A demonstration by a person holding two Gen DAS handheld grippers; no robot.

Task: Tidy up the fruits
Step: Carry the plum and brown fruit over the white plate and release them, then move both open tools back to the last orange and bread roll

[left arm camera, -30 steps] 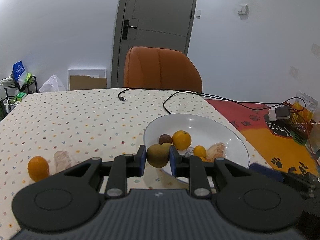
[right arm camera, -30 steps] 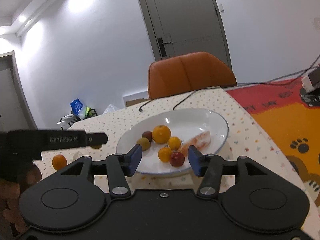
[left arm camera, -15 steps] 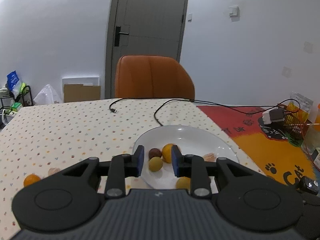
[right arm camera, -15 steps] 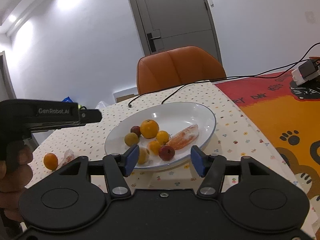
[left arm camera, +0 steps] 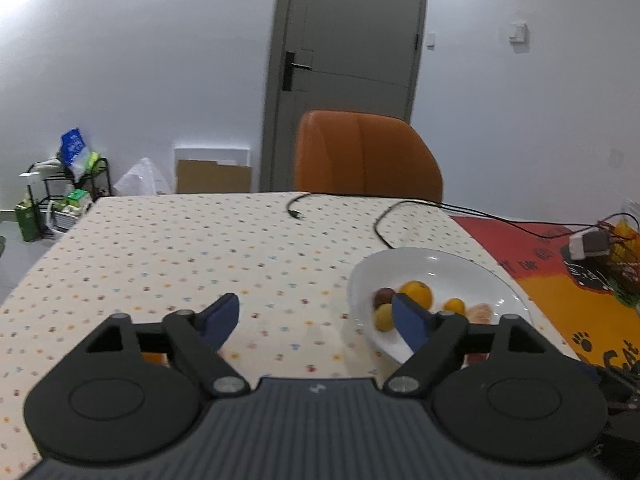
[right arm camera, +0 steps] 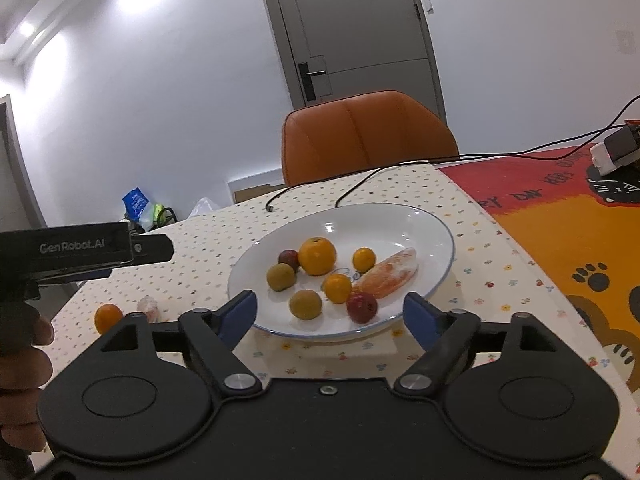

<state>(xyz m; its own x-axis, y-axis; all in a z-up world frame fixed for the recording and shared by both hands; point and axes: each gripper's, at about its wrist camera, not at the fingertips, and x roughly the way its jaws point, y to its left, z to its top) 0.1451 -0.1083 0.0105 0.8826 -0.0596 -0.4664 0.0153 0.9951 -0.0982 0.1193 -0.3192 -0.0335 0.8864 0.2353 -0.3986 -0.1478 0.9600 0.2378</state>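
A white plate [right arm camera: 400,213] holds several fruits: a big orange [right arm camera: 317,257], a dark plum [right arm camera: 289,258], two brownish-green fruits [right arm camera: 281,277], small oranges [right arm camera: 337,288], a red fruit [right arm camera: 362,307] and a wrapped peeled orange [right arm camera: 388,274]. My right gripper [right arm camera: 328,316] stands open just in front of the plate, holding nothing. My left gripper [left arm camera: 316,316] is open wide and empty over the tablecloth, left of the plate [left arm camera: 440,260]. A loose orange [right arm camera: 108,318] and a small wrapped piece [right arm camera: 148,306] lie on the cloth left of the plate.
An orange chair [left arm camera: 366,156] stands at the table's far side. Black cables [left arm camera: 384,220] run across the cloth behind the plate. A red and orange cat mat [right arm camera: 560,240] with a charger [right arm camera: 616,152] covers the right side. A person's hand [right arm camera: 24,360] holds the left gripper.
My left gripper let go of the brownish-green fruit, which now lies in the plate, then opened wide and swung left and back. The right gripper barely moved.
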